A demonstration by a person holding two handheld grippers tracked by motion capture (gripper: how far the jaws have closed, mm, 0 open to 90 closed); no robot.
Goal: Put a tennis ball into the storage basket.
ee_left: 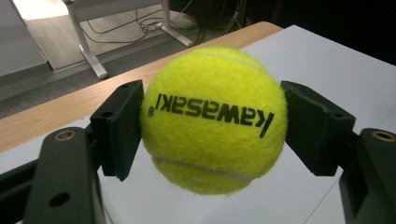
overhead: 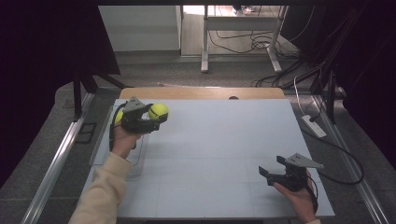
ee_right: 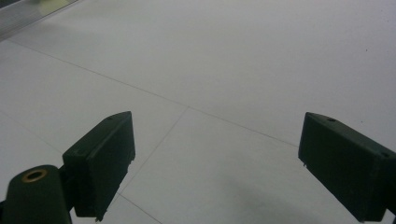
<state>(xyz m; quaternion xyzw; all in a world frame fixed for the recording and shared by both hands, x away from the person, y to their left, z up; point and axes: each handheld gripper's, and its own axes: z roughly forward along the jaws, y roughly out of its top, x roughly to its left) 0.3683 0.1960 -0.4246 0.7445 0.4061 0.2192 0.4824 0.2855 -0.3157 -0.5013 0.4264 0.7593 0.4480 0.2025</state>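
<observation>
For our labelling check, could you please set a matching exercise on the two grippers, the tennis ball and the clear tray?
Things:
1. left gripper
2. right gripper
3. tennis ball
4. clear tray

States:
A. yellow, printed "kawasaki"
B. jaws apart, nothing between them
C. at the table's left edge
D. jaws shut on the ball

Pairs: 1-D, 2-B, 3-A, 4-C

Yellow-green tennis ball (ee_left: 214,119), black lettering; black jaws; white table (overhead: 224,140).

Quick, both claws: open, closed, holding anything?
Left claw: closed on the tennis ball, held above the table.
Right claw: open, holding nothing.
</observation>
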